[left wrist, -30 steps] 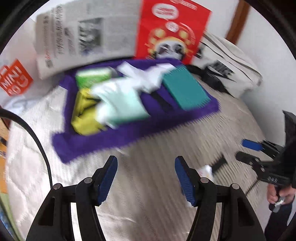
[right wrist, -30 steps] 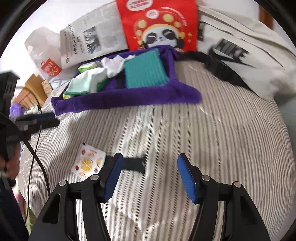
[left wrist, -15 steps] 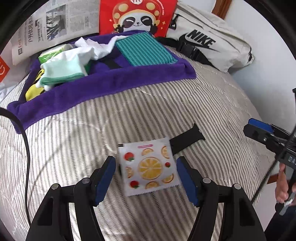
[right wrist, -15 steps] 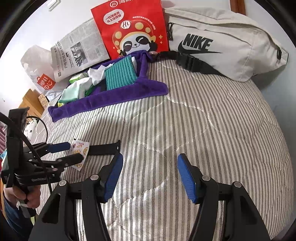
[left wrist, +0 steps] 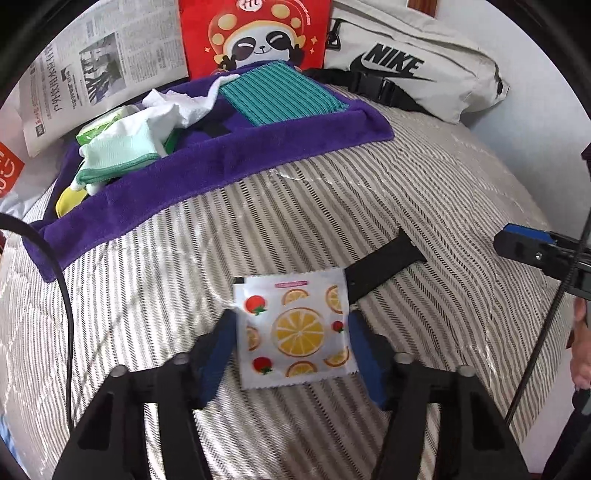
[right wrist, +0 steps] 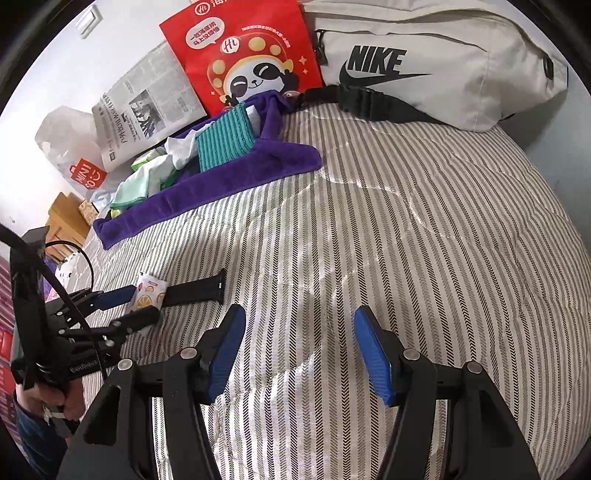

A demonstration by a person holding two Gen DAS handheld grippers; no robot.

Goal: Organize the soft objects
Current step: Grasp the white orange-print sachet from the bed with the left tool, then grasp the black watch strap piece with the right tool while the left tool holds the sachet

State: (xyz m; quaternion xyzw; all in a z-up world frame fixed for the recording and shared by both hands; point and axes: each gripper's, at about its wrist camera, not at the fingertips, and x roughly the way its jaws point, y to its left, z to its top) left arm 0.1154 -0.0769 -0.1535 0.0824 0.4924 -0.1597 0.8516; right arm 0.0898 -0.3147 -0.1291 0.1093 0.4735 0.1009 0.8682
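Note:
A white packet printed with orange slices and strawberries [left wrist: 295, 328] lies on the striped bedspread [left wrist: 424, 192], over one end of a black strap [left wrist: 384, 266]. My left gripper [left wrist: 291, 332] straddles the packet; its jaws are closing and the blue pads touch the packet's two side edges. The right wrist view shows the same packet [right wrist: 149, 293] between the left gripper's fingers [right wrist: 114, 297]. My right gripper [right wrist: 299, 350] hovers open over bare bedspread, right of the strap [right wrist: 195, 290], with nothing between its pads.
A purple towel [left wrist: 221, 166] behind holds a teal cloth [left wrist: 280, 96], a mint cloth [left wrist: 122, 147] and white tissue. A red panda bag [left wrist: 255, 33], newspaper [left wrist: 99, 66] and grey Nike bag [left wrist: 406, 66] line the wall. A cable [left wrist: 66, 302] hangs left.
The left gripper swept from the purple towel down to the fruit packet, then narrowed its jaws onto the packet's sides. The right gripper drifted a little to the right over the bedspread, still open.

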